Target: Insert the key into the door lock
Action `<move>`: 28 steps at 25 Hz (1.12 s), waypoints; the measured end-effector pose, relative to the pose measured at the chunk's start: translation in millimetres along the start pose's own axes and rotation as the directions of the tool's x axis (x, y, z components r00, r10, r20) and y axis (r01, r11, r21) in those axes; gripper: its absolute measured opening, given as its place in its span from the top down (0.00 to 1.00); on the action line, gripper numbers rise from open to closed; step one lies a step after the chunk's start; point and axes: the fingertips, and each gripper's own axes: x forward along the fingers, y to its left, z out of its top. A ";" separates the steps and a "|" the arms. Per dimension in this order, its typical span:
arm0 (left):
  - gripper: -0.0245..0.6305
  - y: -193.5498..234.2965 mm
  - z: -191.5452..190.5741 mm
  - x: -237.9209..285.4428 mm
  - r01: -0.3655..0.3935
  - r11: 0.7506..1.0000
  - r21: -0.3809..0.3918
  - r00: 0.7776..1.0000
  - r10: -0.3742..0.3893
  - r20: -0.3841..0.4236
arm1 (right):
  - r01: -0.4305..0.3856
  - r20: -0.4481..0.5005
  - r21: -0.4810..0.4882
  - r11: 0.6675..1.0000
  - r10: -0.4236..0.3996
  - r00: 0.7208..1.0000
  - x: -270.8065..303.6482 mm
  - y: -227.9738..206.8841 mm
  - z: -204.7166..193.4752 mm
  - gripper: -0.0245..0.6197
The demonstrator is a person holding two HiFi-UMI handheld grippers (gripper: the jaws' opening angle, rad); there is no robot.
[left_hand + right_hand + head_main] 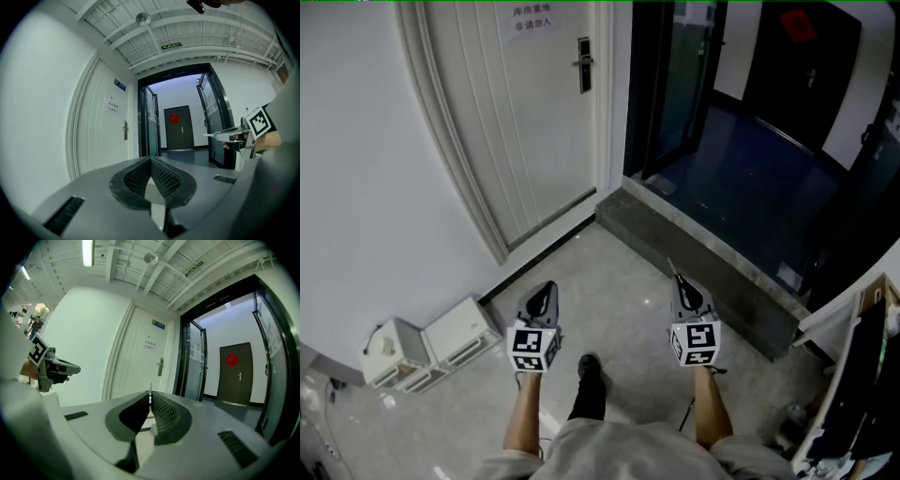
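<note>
**Key pinched in right tongs, lock well ahead**

Head view, left edge of the floor (pixel 619 272): two white boxes (pixel 431 349) sit against the wall.

Left tongs (pixel 546 295) are held level above the floor. They are pressed together, tips meeting, with nothing between them.

The white door (pixel 516 122) stands ahead and to the left, shut. It has a paper notice (pixel 531 19) near the top. The lock (pixel 584 64) sits at the door's right edge.

Right tongs (pixel 682 289) are level beside the left pair and pinch the key (pixel 150 391). The key shows as a thin metal blade standing out past the tips, well apart from the lock.

Right of the door is a grey stone step (pixel 750 300), then a dark glazed doorway. Beyond it is a dark far door (pixel 236 373) with a red ornament.
</note>
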 end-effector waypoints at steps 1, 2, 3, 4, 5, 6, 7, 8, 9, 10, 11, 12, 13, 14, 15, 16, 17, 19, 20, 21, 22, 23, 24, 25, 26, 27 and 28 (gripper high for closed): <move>0.93 10.3 1.3 17.7 0.003 1.000 -0.005 1.000 -0.003 0.003 | 0.004 -0.001 -0.001 1.000 -0.004 1.000 19.7 -3.4 2.1 0.92; 0.93 21.1 3.4 35.9 0.006 1.000 -0.010 1.000 -0.006 0.006 | 0.007 0.000 -0.003 1.000 -0.007 1.000 40.6 -6.8 5.6 0.92; 0.93 32.1 5.9 54.0 0.007 1.000 -0.014 1.000 -0.007 0.008 | 0.008 0.001 -0.006 1.000 -0.008 1.000 61.6 -10.2 9.9 0.92; 0.93 43.4 8.6 71.6 0.007 1.000 -0.018 1.000 -0.007 0.009 | 0.008 0.002 -0.008 1.000 -0.008 1.000 82.4 -13.1 14.5 0.92; 0.93 55.3 11.9 88.8 0.005 1.000 -0.022 1.000 -0.005 0.011 | 0.007 0.004 -0.011 1.000 -0.007 1.000 103.0 -15.6 19.7 0.92; 0.93 67.3 16.2 106.2 0.004 1.000 -0.023 1.000 -0.003 0.015 | 0.005 0.008 -0.014 1.000 -0.005 1.000 123.7 -17.8 25.7 0.92; 0.93 78.9 21.4 124.2 0.003 1.000 -0.021 1.000 -0.003 0.021 | 0.005 0.016 -0.019 1.000 -0.004 1.000 144.6 -20.5 32.3 0.92; 0.93 89.6 26.7 142.5 0.004 1.000 -0.016 1.000 -0.004 0.027 | 0.006 0.024 -0.023 1.000 -0.006 1.000 165.4 -23.9 38.8 0.92; 0.93 99.4 31.1 160.3 0.007 1.000 -0.010 0.999 -0.006 0.031 | 0.010 0.031 -0.025 1.000 -0.009 0.999 185.8 -27.6 44.4 0.92; 0.93 108.7 34.6 176.8 0.009 1.000 -0.003 0.999 -0.009 0.034 | 0.013 0.036 -0.025 1.000 -0.012 0.999 205.2 -30.6 48.6 0.92; 0.93 117.6 37.2 191.4 0.012 1.000 0.001 0.999 -0.012 0.036 | 0.015 0.039 -0.026 1.000 -0.014 0.999 222.9 -32.4 51.5 0.92; 0.93 126.3 39.1 204.1 0.015 1.000 0.003 0.999 -0.015 0.037 | 0.015 0.039 -0.028 0.999 -0.014 0.999 238.9 -33.0 53.2 0.92; 0.93 134.7 40.4 215.6 0.017 1.000 0.003 0.999 -0.017 0.039 | 0.015 0.038 -0.032 0.999 -0.014 0.999 253.2 -33.0 54.0 0.92; 0.93 142.8 41.4 226.8 0.019 1.000 0.003 0.999 -0.019 0.040 | 0.014 0.038 -0.035 0.999 -0.013 0.999 266.4 -33.0 54.3 0.92; 0.93 150.0 42.1 238.3 0.021 1.000 0.002 0.999 -0.021 0.042 | 0.014 0.038 -0.038 0.999 -0.013 0.999 278.8 -33.3 54.2 0.92; 0.94 155.9 42.3 250.1 0.025 1.000 0.002 0.999 -0.025 0.041 | 0.014 0.036 -0.039 0.999 -0.013 0.999 290.2 -34.3 53.3 0.92; 0.93 160.0 41.7 261.6 0.030 1.000 0.002 0.999 -0.030 0.039 | 0.015 0.031 -0.039 0.999 -0.014 0.999 300.4 -35.8 51.4 0.92; 0.93 163.9 38.0 282.8 0.047 0.999 0.000 0.998 -0.047 0.028 | 0.019 0.017 -0.035 0.999 -0.018 1.000 317.5 -40.1 45.1 0.92; 0.93 164.5 34.9 292.7 0.056 0.998 -0.001 0.998 -0.056 0.018 | 0.021 0.009 -0.032 0.999 -0.020 1.000 325.1 -42.7 41.3 0.92; 0.93 164.8 30.9 302.1 0.064 0.998 -0.005 0.998 -0.064 0.003 | 0.021 0.001 -0.028 0.999 -0.021 1.000 332.6 -45.4 37.2 0.92; 0.94 165.2 26.4 311.7 0.071 0.997 -0.010 0.997 -0.071 -0.014 | 0.021 -0.007 -0.024 0.999 -0.022 1.000 340.3 -48.5 33.0 0.92; 0.93 166.1 22.5 322.0 0.076 0.997 -0.013 0.997 -0.077 -0.025 | 0.022 -0.013 -0.021 1.000 -0.023 1.000 348.8 -52.1 29.1 0.92; 0.93 167.4 19.7 333.3 0.081 0.997 -0.013 0.996 -0.081 -0.029 | 0.023 -0.019 -0.018 1.000 -0.023 1.000 358.2 -56.2 25.8 0.92; 0.93 169.1 18.2 345.3 0.083 0.996 -0.010 0.996 -0.083 -0.027 | 0.023 -0.023 -0.015 1.000 -0.024 0.999 368.4 -60.8 22.7 0.92; 0.93 171.2 17.6 357.4 0.084 0.996 -0.007 0.996 -0.084 -0.022 | 0.022 -0.026 -0.012 1.000 -0.023 0.999 379.2 -65.4 19.9 0.92; 0.93 173.7 16.9 369.1 0.083 0.997 -0.006 0.996 -0.083 -0.021 | 0.020 -0.027 -0.010 1.000 -0.020 0.999 390.4 -69.9 17.1 0.92; 0.93 176.7 15.8 380.6 0.079 0.997 -0.006 0.997 -0.079 -0.022 | 0.016 -0.028 -0.009 1.000 -0.016 0.999 401.9 -74.3 14.5 0.92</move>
